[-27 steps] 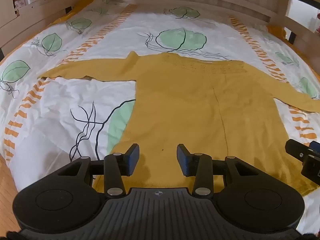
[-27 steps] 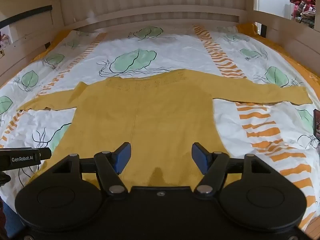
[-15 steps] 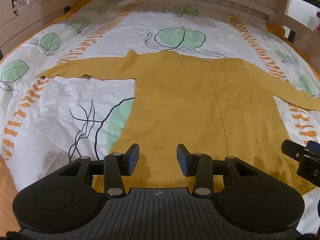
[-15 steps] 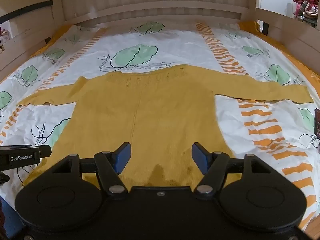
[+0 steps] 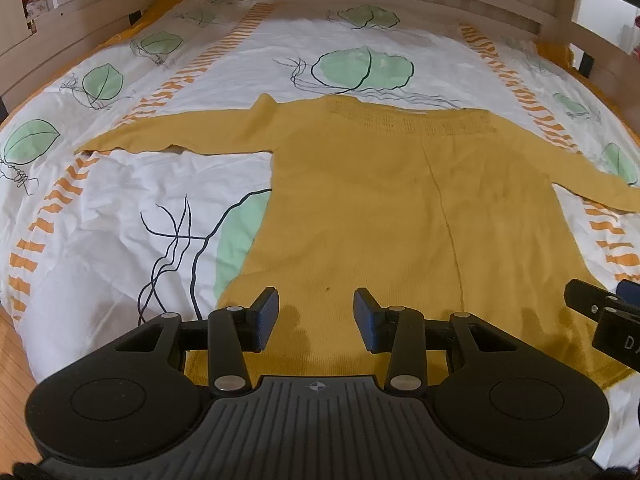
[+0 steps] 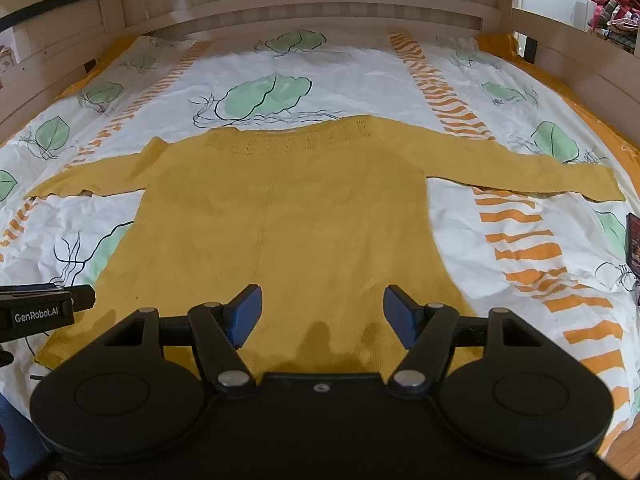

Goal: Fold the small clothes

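We are easing both grippers, left gripper (image 5: 316, 314) and right gripper (image 6: 322, 312), slightly nearer the mustard-yellow knitted sweater's (image 5: 400, 208) near hem, jaws wide and empty; folding not started.

"GenRobot.AI" on left gripper (image 6: 44, 312)

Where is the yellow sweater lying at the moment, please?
In both wrist views the yellow sweater lies flat in the middle of the leaf-print bedsheet, sleeves spread sideways, its hem nearest the open left gripper and right gripper.
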### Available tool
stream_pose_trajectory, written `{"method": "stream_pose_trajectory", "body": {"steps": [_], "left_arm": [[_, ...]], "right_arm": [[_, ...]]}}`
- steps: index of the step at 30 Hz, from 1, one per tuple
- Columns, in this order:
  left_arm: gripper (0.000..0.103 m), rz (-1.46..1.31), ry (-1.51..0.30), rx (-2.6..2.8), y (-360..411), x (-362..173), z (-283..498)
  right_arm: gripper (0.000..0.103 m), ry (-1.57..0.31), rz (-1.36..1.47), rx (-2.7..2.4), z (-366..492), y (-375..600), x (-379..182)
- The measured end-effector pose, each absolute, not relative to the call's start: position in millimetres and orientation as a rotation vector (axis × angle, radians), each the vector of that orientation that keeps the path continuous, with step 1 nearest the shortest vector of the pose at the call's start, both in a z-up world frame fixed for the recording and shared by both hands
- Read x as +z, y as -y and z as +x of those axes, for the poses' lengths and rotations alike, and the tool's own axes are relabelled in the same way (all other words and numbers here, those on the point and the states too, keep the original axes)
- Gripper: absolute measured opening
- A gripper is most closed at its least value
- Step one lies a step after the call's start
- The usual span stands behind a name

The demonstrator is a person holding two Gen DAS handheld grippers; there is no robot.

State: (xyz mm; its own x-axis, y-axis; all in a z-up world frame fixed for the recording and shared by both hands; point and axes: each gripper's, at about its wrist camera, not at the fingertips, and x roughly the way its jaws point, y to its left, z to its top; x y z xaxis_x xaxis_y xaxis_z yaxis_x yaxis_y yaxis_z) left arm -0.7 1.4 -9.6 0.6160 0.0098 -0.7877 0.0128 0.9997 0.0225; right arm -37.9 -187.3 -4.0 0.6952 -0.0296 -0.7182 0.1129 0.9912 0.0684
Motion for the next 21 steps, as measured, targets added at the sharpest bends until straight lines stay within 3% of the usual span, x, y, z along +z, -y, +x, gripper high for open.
{"method": "stream_pose_trajectory", "body": {"steps": [21], "left_arm": [[0.040,0.025,-0.939,0.012,-2.1,-16.1,1.0]], "right_arm": [[0.070,-0.817,0.123,-0.078,-36.4,189.8,-9.3]]}}
